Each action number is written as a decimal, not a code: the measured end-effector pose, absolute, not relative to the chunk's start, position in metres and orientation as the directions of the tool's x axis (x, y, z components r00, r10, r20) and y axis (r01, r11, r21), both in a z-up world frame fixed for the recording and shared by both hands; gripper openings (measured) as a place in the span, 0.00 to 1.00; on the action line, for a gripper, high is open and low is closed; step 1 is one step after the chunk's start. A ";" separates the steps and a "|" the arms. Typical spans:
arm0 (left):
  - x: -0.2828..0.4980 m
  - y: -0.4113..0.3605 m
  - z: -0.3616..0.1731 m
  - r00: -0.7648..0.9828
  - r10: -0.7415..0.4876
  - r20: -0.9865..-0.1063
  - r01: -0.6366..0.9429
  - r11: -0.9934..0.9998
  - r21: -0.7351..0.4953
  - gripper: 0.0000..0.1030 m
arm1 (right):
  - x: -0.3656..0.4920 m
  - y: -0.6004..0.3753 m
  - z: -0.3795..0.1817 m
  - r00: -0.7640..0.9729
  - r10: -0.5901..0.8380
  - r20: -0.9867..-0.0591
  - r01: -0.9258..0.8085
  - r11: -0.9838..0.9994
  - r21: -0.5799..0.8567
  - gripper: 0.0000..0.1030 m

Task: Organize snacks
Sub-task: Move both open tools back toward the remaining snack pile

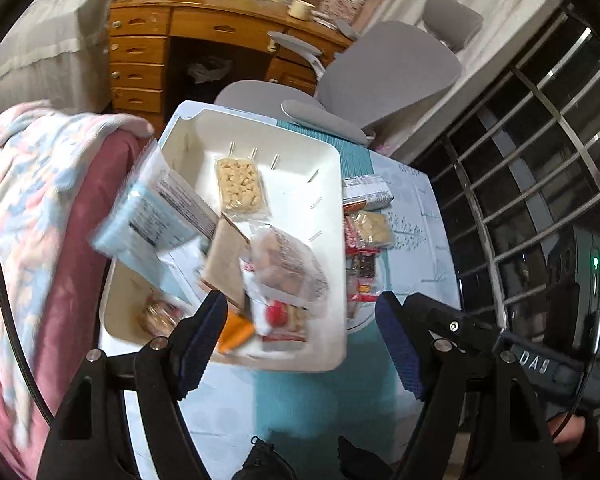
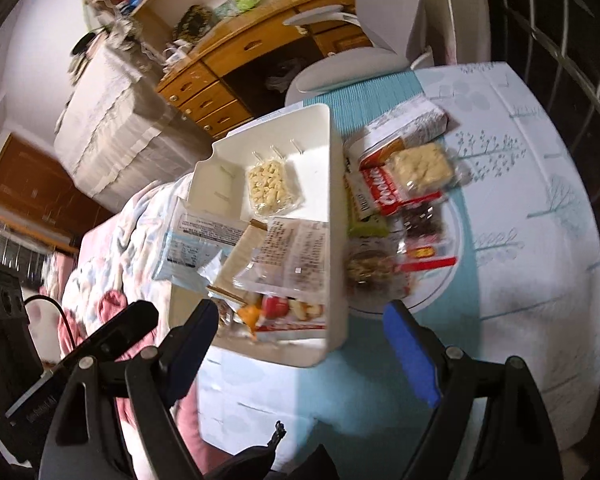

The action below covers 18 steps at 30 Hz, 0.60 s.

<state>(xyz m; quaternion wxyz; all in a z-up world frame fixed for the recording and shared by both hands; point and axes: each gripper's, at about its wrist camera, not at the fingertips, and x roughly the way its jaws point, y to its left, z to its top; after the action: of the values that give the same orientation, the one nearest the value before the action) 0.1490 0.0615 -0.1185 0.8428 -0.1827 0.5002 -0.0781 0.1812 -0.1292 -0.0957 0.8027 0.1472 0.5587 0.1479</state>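
Observation:
A white bin (image 1: 332, 184) (image 2: 320, 132) sits on the table and holds several snacks. Among them are a puffed-rice bar (image 1: 242, 188) (image 2: 272, 186) in clear wrap, a light blue packet (image 1: 152, 216) (image 2: 192, 244) leaning over the left wall, and a clear printed bag (image 1: 288, 264) (image 2: 296, 248). Right of the bin, a plate (image 2: 440, 292) carries more snacks, including a red cookie pack (image 2: 388, 196) and another rice bar (image 2: 420, 168). My left gripper (image 1: 300, 304) hovers open over the bin's near end, holding nothing. My right gripper (image 2: 300, 312) is open and empty above the bin's near right corner.
The table wears a pale tree-print cloth (image 2: 520, 220) with a teal runner. A grey office chair (image 1: 388, 68) and a wooden desk (image 1: 220, 24) stand beyond it. A pink floral blanket (image 1: 40, 184) lies to the left, and window bars (image 1: 540, 184) are on the right.

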 end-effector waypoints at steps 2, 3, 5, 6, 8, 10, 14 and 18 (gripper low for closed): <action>0.140 0.044 -0.117 0.501 -0.302 -0.811 -0.097 0.912 -0.399 0.73 | 0.179 -0.144 -0.094 0.333 0.398 -0.855 -0.118 0.917 0.381 0.83; 0.137 0.038 -0.116 0.505 -0.298 -0.810 -0.112 0.908 -0.404 0.73 | 0.179 -0.149 -0.093 0.333 0.398 -0.855 -0.131 0.917 0.376 0.83; 0.130 0.020 -0.117 0.515 -0.292 -0.806 -0.147 0.896 -0.419 0.73 | 0.178 -0.164 -0.090 0.335 0.403 -0.851 -0.165 0.915 0.368 0.83; 0.127 0.011 -0.118 0.517 -0.290 -0.805 -0.160 0.892 -0.424 0.73 | 0.177 -0.172 -0.088 0.339 0.405 -0.849 -0.182 0.914 0.363 0.83; 0.122 -0.005 -0.120 0.520 -0.285 -0.805 -0.177 0.886 -0.429 0.73 | 0.176 -0.186 -0.085 0.351 0.399 -0.847 -0.209 0.915 0.345 0.83; 0.118 -0.024 -0.122 0.525 -0.280 -0.804 -0.196 0.879 -0.435 0.73 | 0.175 -0.200 -0.081 0.367 0.396 -0.842 -0.238 0.915 0.327 0.83; 0.114 -0.053 -0.126 0.518 -0.269 -0.812 -0.216 0.878 -0.428 0.73 | 0.177 -0.222 -0.078 0.396 0.387 -0.833 -0.280 0.914 0.293 0.83; 0.113 -0.073 -0.135 0.485 -0.285 -0.827 -0.248 0.862 -0.443 0.73 | 0.182 -0.238 -0.075 0.422 0.373 -0.827 -0.300 0.918 0.260 0.83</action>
<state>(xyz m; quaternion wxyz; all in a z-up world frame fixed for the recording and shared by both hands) 0.1132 -0.0729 -0.1352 0.8205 -0.2627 0.5076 -0.0114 0.1819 -0.2379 -0.0745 0.8424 0.0361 0.4992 0.1998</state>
